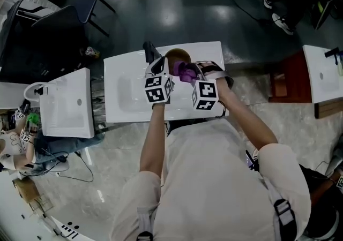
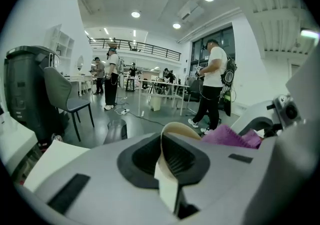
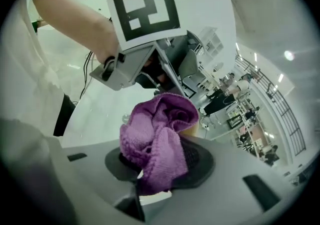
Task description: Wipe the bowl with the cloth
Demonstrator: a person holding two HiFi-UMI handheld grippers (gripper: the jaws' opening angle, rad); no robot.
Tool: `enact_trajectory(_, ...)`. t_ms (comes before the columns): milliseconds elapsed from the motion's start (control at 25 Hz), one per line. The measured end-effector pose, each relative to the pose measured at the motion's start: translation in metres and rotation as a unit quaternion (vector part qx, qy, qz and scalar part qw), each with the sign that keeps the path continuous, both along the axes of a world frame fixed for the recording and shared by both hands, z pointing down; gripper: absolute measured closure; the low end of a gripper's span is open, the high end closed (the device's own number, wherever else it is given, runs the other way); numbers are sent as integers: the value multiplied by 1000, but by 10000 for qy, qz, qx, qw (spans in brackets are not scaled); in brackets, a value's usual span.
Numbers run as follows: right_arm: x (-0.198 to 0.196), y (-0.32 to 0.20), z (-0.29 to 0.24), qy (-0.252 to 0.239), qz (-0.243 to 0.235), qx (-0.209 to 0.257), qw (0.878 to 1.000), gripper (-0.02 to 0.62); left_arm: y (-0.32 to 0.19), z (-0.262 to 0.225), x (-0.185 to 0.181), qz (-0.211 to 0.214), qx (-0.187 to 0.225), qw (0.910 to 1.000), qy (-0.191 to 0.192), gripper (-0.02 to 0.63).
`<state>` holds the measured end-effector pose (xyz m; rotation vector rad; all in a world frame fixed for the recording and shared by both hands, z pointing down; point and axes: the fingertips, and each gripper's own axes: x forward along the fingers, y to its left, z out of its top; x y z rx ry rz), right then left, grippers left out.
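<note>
While both held above white bench (image 1: 126, 63): left gripper (image 2: 169, 166) pinched tight on cream bowl (image 2: 180, 126) rim; right gripper (image 3: 159, 171) clamped on bunched purple cloth (image 3: 157, 134), cloth against bowl's right side.

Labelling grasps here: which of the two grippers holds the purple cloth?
The right gripper: its jaws are shut on the purple cloth. The left gripper clamps the rim of the cream bowl instead.
</note>
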<state>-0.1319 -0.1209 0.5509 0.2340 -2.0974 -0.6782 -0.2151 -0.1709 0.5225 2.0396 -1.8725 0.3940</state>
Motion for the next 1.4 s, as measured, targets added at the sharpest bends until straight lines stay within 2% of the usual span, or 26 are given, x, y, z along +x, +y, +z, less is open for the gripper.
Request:
enact_trajectory(160, 24, -8, 10, -111, 396, -125, 9991, 477, -4, 3, -1, -32, -52, 9999, 117, 588)
enact_trajectory(320, 51, -26, 25, -406, 1045, -492, 9925, 477, -7, 7, 6, 9, -96, 9997, 232, 589)
enact_trajectory(440, 68, -39, 34, -741, 1581, -828, 9812, 477, -7, 11, 11, 56, -135, 9994, 327, 589)
enact_trajectory(600, 82, -47, 47, -1252, 2108, -1376, 9597, 477, -1, 21, 17, 68, -230, 9984, 515, 589)
enact_trajectory(800, 72, -40, 55, -2019, 2361, -2027, 9286, 474, 12, 49, 17, 3, -496, 9965, 678, 589)
enact_trajectory(920, 64, -35, 57, -2379, 2528, -2412, 9063, 471, 21, 60, 14, -117, -599, 9937, 945, 589)
enact_trajectory(1000, 61, -31, 59, -2522, 2593, -2561, 8964, 471, 25, 65, 11, -191, -639, 9921, 1065, 589)
enact_trajectory(1160, 59, -25, 63, -2598, 2649, -2750, 8870, 471, 29, 75, 5, -283, -752, 9902, 1140, 589)
enact_trajectory(1400, 58, -23, 66, -2619, 2624, -2744, 8873, 471, 34, 89, 5, -364, -881, 9876, 1248, 589)
